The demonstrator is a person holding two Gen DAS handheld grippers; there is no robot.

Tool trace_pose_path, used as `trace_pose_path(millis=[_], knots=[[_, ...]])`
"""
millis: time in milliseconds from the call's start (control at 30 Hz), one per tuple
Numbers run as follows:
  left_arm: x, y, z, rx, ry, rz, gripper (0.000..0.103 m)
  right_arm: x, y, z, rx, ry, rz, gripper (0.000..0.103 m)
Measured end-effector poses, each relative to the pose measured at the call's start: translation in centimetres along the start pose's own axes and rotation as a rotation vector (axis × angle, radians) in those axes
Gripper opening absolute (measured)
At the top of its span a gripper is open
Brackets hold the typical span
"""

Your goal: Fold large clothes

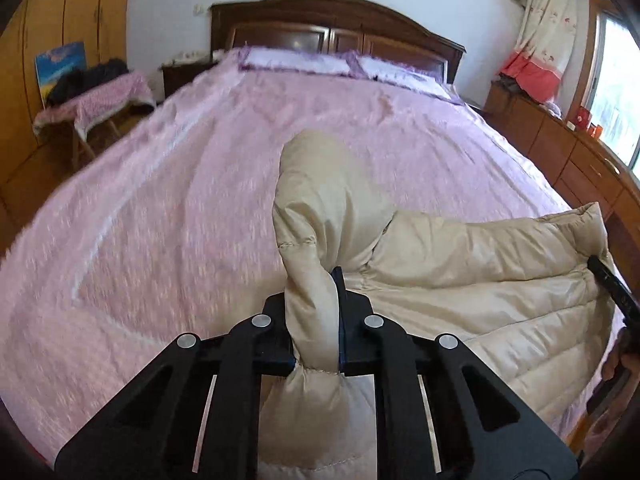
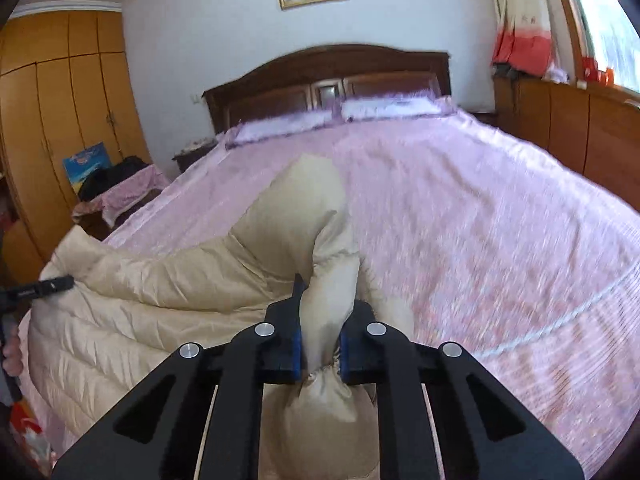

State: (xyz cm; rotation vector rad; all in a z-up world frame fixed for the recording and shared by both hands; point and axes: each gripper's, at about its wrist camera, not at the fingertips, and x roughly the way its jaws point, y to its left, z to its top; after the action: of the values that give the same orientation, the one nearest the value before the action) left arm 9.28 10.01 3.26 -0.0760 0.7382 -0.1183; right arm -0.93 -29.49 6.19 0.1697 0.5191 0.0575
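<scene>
pink bedspread covers the wide bed, broad bare stretches running up to the pillows and the dark headboard. at the near edge lies a beige padded jacket, partly lifted. the left gripper is clamped on a bunched fold of it, a sleeve-like lobe standing up past its fingers. the right gripper pinches another bunch the same way, the body of the jacket sagging between the two. wooden wardrobes line one side, low cabinets under the window the other.
</scene>
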Motion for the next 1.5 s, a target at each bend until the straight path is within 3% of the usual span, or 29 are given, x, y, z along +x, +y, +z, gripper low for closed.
trace_pose_path(millis=[100,200,333,467,833,1000,1067,1133,1200,1367,1500], knots=[[1.8,-0.8,1.6,0.034,0.001,0.031,0.014,1.4,-0.6,1.3,0.036,0.007,-0.026,0.014],[5.0,-1.2,2.0,0.049,0.055,0.064,0.014,4.3,-1.3,1.7,0.066,0.079,-0.055,0.014],[9.0,-0.2,1.1,-0.006,0.126,0.075,0.02,7.8,-1.9,0.8,0.067,0.17,-0.104,0.014],[11.4,1.3,0.1,-0.064,0.174,0.079,0.03,10.6,-2.4,-0.9,0.04,0.244,-0.133,0.023],[14.3,2.0,-0.9,-0.093,0.234,0.075,0.038,13.3,-2.7,-3.0,0.051,0.292,-0.136,0.031],[13.0,2.3,-0.5,-0.101,0.257,0.042,0.039,12.5,-3.0,-3.0,0.09,0.276,-0.112,0.034],[11.5,2.4,-0.2,-0.079,0.25,0.06,0.062,11.6,-3.8,-2.7,0.149,0.273,-0.086,0.042],[9.8,2.3,-0.2,-0.055,0.229,0.068,0.068,10.1,-4.7,-2.3,0.215,0.258,-0.061,0.046],[8.1,2.3,-0.2,-0.051,0.221,0.058,0.07,8.4,-5.2,-2.0,0.236,0.239,-0.044,0.059],[4.2,2.0,-0.8,-0.069,0.19,0.044,0.071,4.0,-6.1,-1.9,0.267,0.205,-0.017,0.061],[1.3,-0.2,-1.9,-0.017,0.175,0.037,0.074,1.0,-6.5,-2.6,0.309,0.222,0.016,0.062]])
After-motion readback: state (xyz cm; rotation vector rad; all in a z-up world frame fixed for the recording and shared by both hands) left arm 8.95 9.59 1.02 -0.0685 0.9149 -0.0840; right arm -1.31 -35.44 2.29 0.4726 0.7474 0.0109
